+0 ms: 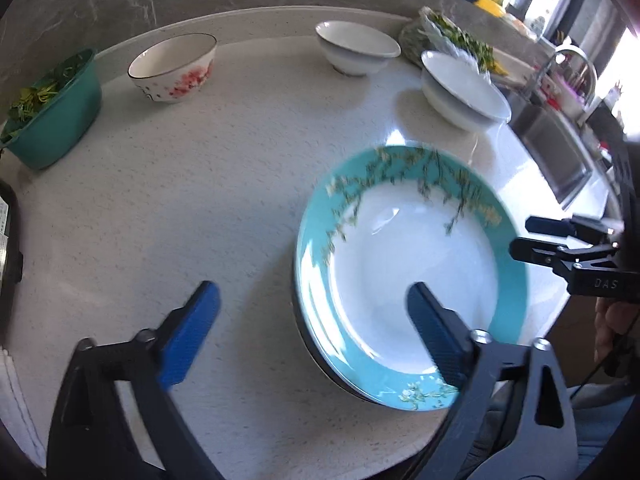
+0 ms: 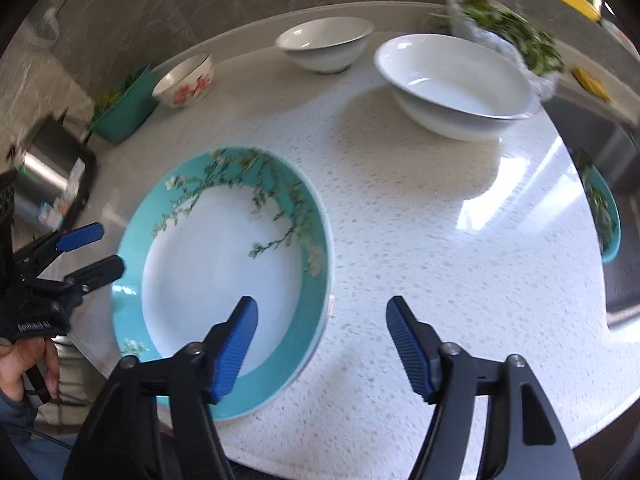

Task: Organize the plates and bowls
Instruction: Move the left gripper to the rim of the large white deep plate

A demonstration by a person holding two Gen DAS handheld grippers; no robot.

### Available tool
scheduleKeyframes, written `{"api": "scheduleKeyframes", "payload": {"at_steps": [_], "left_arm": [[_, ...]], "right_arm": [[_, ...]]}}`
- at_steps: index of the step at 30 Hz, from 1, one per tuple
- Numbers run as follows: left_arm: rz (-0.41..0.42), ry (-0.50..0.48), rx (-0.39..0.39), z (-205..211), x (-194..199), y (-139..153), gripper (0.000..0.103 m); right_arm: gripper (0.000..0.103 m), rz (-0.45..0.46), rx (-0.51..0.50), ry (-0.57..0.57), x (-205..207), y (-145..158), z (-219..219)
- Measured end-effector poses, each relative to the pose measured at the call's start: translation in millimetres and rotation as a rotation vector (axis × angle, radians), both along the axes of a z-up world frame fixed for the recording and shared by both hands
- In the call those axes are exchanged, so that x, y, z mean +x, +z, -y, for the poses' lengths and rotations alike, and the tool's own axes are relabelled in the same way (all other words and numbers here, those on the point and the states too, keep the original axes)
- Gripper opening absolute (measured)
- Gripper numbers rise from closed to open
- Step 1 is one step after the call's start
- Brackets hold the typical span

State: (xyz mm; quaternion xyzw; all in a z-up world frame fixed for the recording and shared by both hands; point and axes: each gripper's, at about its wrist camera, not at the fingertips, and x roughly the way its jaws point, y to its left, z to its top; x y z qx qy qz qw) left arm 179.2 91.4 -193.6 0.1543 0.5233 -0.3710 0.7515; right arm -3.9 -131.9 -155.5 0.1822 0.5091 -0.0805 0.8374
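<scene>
The turquoise plate (image 1: pixel 408 272) with a white centre and a flower branch on its rim lies flat near the front edge of the speckled white worktop (image 1: pixel 200 208). In the left wrist view a darker rim shows under its left edge, so it seems to lie on another plate, but I cannot tell this for sure. The left claw (image 1: pixel 312 320) is open and holds nothing; its right finger is over the plate and its left finger over the bare worktop. The right claw (image 2: pixel 320 332) is also open and empty, with its left finger above the rim of the plate and the other one above the worktop. Far behind stand the flowered bowl (image 1: pixel 174 68), a small white bowl (image 1: pixel 356 48) and a large white bowl (image 2: pixel 456 84), all upright and apart from each other. A green tub (image 1: pixel 52 108) with leaves stands at the left
</scene>
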Motion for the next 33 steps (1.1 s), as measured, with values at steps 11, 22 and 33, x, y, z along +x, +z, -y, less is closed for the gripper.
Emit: {"api": "scheduleKeyframes", "payload": {"at_steps": [11,22,33], "left_arm": [[-0.133,-0.165,-0.113,90,81,89,0.103],[-0.404,-0.131,-0.163,233,130,37,0.101],[-0.501,-0.099,-0.119,284,135,-30,0.069]], "right_arm": [[0.084,0.154,0.223,-0.268,-31,92,173],[0.081,0.059,0.531,-0.131,30,34,305],[0.071,-0.019,0.7,0.001,85,-20,325]]}}
